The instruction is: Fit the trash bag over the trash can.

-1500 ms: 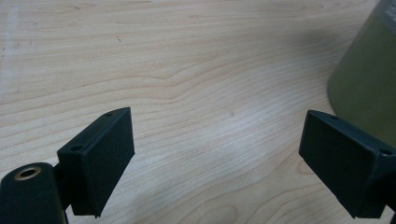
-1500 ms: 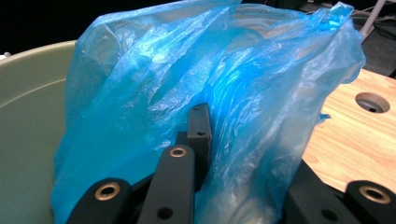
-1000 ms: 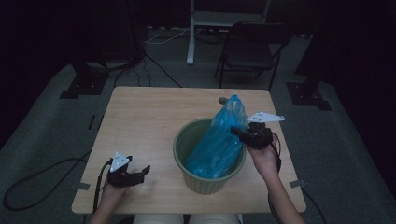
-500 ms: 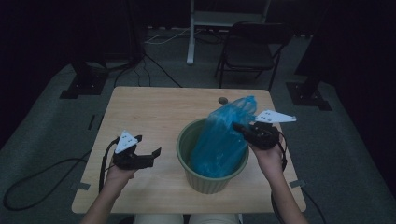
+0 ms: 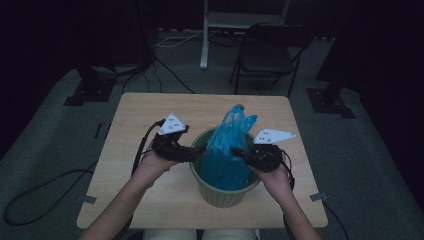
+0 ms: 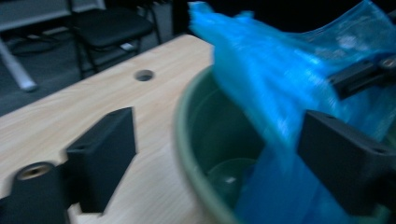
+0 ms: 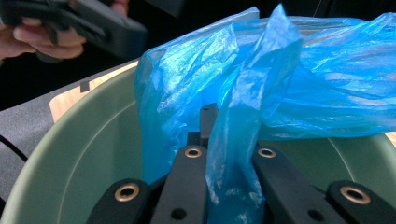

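Observation:
A green round bin (image 5: pixel 220 196) stands on the wooden table (image 5: pixel 150 115), with a blue plastic bag (image 5: pixel 228 147) rising out of it. My right gripper (image 5: pixel 239 151) is over the bin's right side, shut on a bunched fold of the bag (image 7: pixel 299 88), low inside the bin (image 7: pixel 79 163). My left gripper (image 5: pixel 193 154) is raised at the bin's left rim and points toward the bag. In the left gripper view its jaws stand wide open (image 6: pixel 219 154), astride the bin's rim (image 6: pixel 187 135), with the bag (image 6: pixel 280 79) near the right jaw and not pinched.
A small round hole (image 6: pixel 144 74) is in the tabletop beyond the bin. A dark folding chair (image 5: pixel 272 52) and a white stand (image 5: pixel 205 35) are behind the table. Black stand bases (image 5: pixel 330 100) and cables (image 5: pixel 45 185) lie on the grey floor.
My left gripper has lifted off the table's front left corner and swung right and up to the bin's rim. The right gripper shifted a little, drawing the bag with it.

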A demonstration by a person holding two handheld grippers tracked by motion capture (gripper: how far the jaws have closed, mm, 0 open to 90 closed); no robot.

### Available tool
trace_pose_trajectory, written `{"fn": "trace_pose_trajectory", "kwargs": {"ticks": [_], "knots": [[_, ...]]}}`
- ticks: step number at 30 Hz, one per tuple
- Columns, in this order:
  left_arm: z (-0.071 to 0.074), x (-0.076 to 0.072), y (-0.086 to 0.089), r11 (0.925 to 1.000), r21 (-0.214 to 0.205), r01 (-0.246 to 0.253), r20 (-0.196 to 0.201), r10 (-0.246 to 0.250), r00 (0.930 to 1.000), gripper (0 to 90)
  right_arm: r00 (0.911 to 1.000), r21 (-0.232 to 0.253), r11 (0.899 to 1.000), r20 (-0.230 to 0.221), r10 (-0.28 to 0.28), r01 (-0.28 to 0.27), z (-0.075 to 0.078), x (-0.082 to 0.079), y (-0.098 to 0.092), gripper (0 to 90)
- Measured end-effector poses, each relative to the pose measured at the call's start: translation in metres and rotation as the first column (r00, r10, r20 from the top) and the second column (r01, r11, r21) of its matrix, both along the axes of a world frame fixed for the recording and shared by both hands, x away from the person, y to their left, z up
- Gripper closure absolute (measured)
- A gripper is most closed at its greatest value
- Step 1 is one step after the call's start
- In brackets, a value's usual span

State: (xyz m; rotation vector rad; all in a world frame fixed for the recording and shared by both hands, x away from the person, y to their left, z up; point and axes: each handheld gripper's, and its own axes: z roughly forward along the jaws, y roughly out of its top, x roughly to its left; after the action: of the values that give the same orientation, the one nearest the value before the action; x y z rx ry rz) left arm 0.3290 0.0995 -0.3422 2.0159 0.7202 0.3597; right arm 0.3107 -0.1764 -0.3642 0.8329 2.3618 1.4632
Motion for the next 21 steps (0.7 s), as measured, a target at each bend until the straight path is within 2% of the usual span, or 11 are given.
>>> {"fn": "trace_pose_trajectory", "kwargs": {"ticks": [2,4,5,7,9,11,13,17,18,19,21], "knots": [[-0.001,0.003,-0.008,0.9996,0.023,0.015,-0.006,-0.015,0.9999,15.1,1.0000,0.009,1.000,0.005,0.004,-0.004,0.001,-0.002,-0.001,88.9],[-0.002,0.005,-0.012,0.9989,0.025,0.039,-0.022,-0.038,0.9990,20.1,0.9999,0.015,1.000,0.011,0.003,-0.004,0.002,-0.003,-0.002,88.9],[-0.003,0.006,-0.014,0.9978,0.025,0.062,-0.032,-0.061,0.9976,24.0,0.9999,0.020,1.000,0.014,0.004,-0.005,0.003,-0.003,-0.002,88.9],[-0.004,0.007,-0.016,0.9937,0.030,0.108,-0.036,-0.107,0.9936,38.4,0.9998,0.022,1.000,0.017,0.004,-0.004,0.003,-0.004,-0.003,88.9],[-0.005,0.007,-0.018,0.9848,0.012,0.173,-0.056,-0.172,0.9834,47.4,0.9998,0.024,1.000,0.020,0.004,-0.004,0.003,-0.004,-0.004,88.9],[-0.006,0.005,-0.020,0.9783,0.001,0.207,-0.065,-0.206,0.9763,56.1,0.9998,0.027,1.000,0.019,0.003,-0.003,0.003,-0.004,-0.004,88.9],[-0.006,0.002,-0.021,0.9768,-0.002,0.214,-0.060,-0.214,0.9750,70.9,0.9998,0.029,1.000,0.019,0.001,-0.001,0.002,-0.004,-0.005,88.9],[-0.007,0.000,-0.018,0.9765,-0.005,0.215,-0.042,-0.215,0.9756,88.3,0.9998,0.035,0.999,0.020,-0.002,0.001,0.002,-0.005,-0.006,88.8],[-0.007,0.000,-0.018,0.9765,-0.005,0.215,-0.042,-0.215,0.9756,88.3,0.9998,0.037,0.999,0.020,-0.003,0.002,0.002,-0.006,-0.007,88.8],[-0.007,-0.002,-0.009,0.9815,-0.010,0.191,-0.031,-0.191,0.9811,89.8,0.9998,0.046,0.999,0.018,-0.012,0.011,0.002,-0.008,-0.012,87.7],[-0.007,-0.004,-0.003,0.9825,-0.025,0.185,-0.030,-0.185,0.9822,90.0,0.9997,0.061,0.998,0.012,-0.020,0.019,0.001,-0.009,-0.018,87.0]]}}
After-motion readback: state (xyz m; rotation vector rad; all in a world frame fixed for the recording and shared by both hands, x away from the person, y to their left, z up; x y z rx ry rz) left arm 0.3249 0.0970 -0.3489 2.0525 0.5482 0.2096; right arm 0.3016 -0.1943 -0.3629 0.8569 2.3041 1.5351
